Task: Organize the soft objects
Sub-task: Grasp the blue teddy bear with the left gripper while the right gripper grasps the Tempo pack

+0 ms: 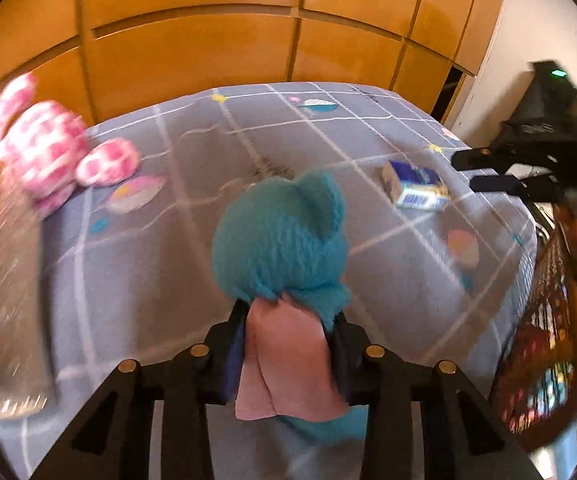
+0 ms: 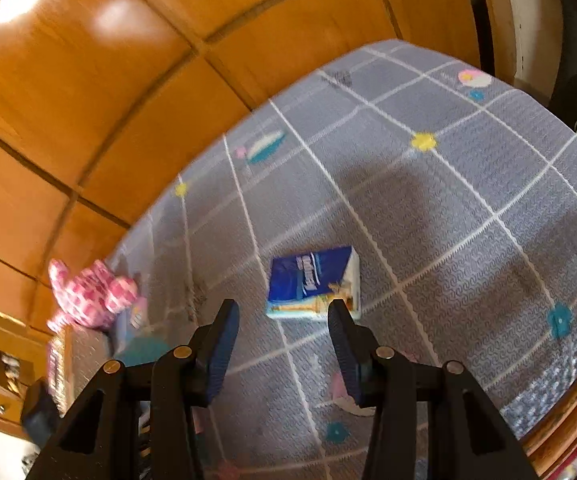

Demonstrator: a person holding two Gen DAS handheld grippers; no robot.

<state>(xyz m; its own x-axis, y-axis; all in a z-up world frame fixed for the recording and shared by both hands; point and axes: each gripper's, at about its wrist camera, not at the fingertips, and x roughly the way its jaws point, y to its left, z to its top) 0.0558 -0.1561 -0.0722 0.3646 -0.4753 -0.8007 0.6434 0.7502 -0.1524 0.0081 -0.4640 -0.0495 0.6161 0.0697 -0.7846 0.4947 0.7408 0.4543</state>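
Observation:
My left gripper point(image 1: 288, 312) is shut on a teal plush toy point(image 1: 280, 236) with a pink cloth part point(image 1: 288, 364), held above the grey checked bedspread point(image 1: 208, 280). A pink-and-white plush rabbit point(image 1: 56, 148) lies at the bed's far left and shows in the right wrist view point(image 2: 92, 296). A blue tissue pack point(image 1: 416, 190) lies on the bed to the right. My right gripper point(image 2: 284, 312) is open and empty, just short of the tissue pack point(image 2: 314, 282); it also shows at the right edge of the left wrist view point(image 1: 484, 170).
A clear plastic container point(image 1: 4, 300) stands at the left. A dark woven basket point(image 1: 548, 340) with colourful things sits off the bed's right side. Orange wooden wardrobe doors point(image 1: 228, 40) rise behind the bed.

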